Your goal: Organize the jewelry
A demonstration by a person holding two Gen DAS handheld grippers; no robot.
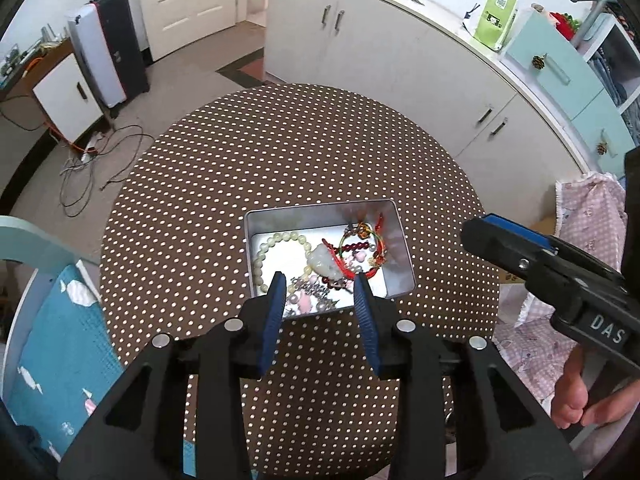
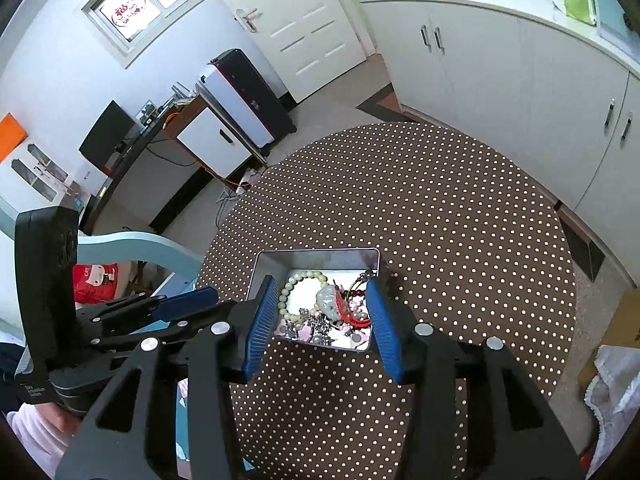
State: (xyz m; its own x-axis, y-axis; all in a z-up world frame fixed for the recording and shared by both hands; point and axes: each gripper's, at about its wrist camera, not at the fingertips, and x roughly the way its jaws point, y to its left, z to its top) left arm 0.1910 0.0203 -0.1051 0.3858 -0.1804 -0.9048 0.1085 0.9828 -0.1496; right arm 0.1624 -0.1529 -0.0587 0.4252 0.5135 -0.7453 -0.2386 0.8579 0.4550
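Jewelry all in tin (image 1: 320, 216) on dotted surface (image 1: 280, 140); left gripper (image 1: 320, 284) and right gripper (image 2: 322, 292) part-open, empty above it. Next likely closing or moving tin.

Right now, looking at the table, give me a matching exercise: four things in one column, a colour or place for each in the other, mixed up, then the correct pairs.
Things:
1. bead bracelet
2. metal tin
3. green pouch
4. tablecloth

Descriptions:
A. brown with white dots
B. on the white counter
C. pale cream, lying inside the tin
D. silver, on the round table

Pairs: 1-C, 2-D, 3-B, 4-A
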